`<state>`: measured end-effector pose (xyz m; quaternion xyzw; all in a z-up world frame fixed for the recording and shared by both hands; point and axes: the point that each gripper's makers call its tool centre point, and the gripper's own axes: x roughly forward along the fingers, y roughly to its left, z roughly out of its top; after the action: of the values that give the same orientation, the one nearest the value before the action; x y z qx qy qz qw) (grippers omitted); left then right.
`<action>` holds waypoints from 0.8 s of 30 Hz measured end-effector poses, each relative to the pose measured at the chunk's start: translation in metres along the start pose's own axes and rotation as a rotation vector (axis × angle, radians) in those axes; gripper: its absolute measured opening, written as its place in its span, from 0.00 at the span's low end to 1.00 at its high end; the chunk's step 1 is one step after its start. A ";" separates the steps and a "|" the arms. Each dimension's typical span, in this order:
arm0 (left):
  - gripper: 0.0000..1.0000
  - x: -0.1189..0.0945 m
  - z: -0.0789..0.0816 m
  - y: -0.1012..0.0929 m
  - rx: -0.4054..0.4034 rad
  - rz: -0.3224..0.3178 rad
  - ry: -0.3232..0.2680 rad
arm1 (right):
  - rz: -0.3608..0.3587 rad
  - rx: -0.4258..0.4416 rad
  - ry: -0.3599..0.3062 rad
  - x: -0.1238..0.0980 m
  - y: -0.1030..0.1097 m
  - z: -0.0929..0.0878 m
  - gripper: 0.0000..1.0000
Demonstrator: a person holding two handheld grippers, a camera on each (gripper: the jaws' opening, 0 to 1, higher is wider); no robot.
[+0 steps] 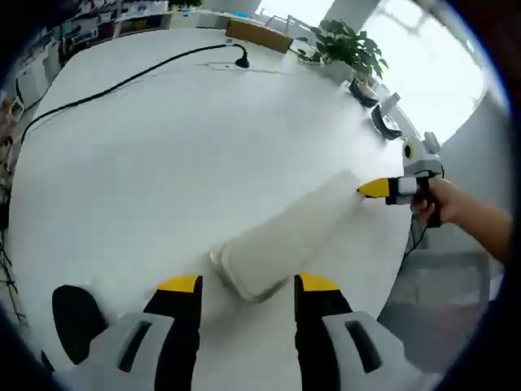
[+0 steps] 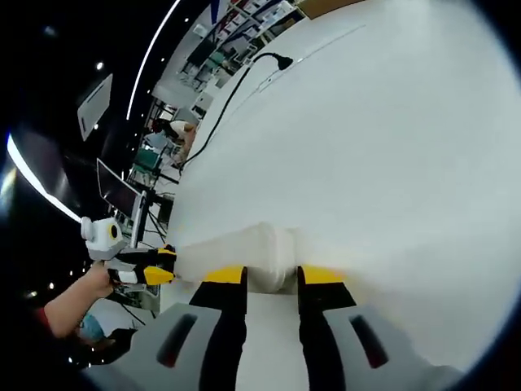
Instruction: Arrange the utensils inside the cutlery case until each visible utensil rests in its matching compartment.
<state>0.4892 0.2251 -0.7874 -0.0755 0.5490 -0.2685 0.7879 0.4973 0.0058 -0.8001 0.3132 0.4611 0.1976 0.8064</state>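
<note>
Closed cutlery case [image 1: 285, 236], long translucent white plastic box with rounded corners, lid on, contents not visible. Lies flat on the white counter [image 1: 163, 163], running diagonally, near its edge. In the right gripper view its short end [image 2: 260, 257] faces the camera.

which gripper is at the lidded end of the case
The right gripper, whose yellow tips straddle the end of the cutlery case where the lid seam shows. The left gripper sits at the opposite, rounded end.

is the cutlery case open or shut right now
Shut: the cutlery case lies flat on the table as one closed white shell, no utensils showing.
</note>
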 end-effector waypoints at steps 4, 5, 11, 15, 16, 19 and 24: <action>0.40 0.001 -0.003 0.006 -0.243 -0.040 -0.029 | -0.008 0.012 0.007 -0.001 -0.002 0.002 0.22; 0.39 0.002 -0.003 0.005 -0.289 -0.060 -0.037 | -0.010 0.011 0.007 -0.001 -0.003 0.002 0.22; 0.23 0.009 -0.007 -0.002 -0.408 -0.137 -0.044 | -0.003 0.036 0.005 -0.001 -0.004 0.004 0.22; 0.24 0.012 -0.009 -0.004 -0.413 -0.147 -0.038 | 0.013 0.125 0.027 0.001 -0.004 0.002 0.20; 0.23 0.013 -0.009 -0.006 -0.402 -0.164 -0.039 | 0.016 0.123 0.025 0.001 -0.004 0.002 0.19; 0.22 0.016 -0.011 -0.008 -0.406 -0.185 -0.041 | 0.013 0.057 0.019 0.002 -0.005 0.005 0.18; 0.20 0.017 -0.011 -0.006 -0.454 -0.217 -0.056 | 0.011 0.067 0.022 0.003 -0.005 0.005 0.17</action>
<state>0.4812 0.2132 -0.8036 -0.3163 0.5617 -0.2191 0.7324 0.5035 0.0019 -0.8035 0.3403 0.4746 0.1897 0.7893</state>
